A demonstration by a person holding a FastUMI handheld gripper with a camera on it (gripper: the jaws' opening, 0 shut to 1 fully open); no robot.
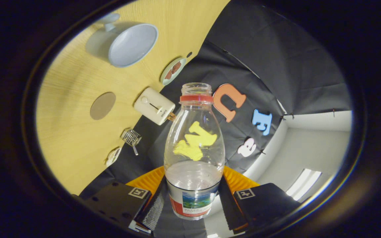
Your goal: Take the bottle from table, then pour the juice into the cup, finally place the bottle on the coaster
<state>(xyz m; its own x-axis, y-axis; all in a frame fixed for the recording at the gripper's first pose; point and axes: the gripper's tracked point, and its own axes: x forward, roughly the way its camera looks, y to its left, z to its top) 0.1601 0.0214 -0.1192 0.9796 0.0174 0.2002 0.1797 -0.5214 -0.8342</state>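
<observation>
My gripper [193,201] is shut on a clear plastic bottle [194,145] with a red neck ring, no cap and a labelled base. Both fingers [154,205] press on its lower body. The bottle is lifted off the wooden table [74,138] and the whole scene appears rolled sideways; clear liquid fills its lower part. A pale blue-grey cup [129,44] with a handle stands on the table, beyond the bottle and to its left. A round brown coaster [103,105] lies flat on the table between the cup and my fingers.
A white toaster [154,105] sits at the table's back edge near the bottle's neck. A small plate with brown food [173,70] lies further along that edge. A small wire rack [131,137] and a small white object [113,156] rest nearer to my fingers.
</observation>
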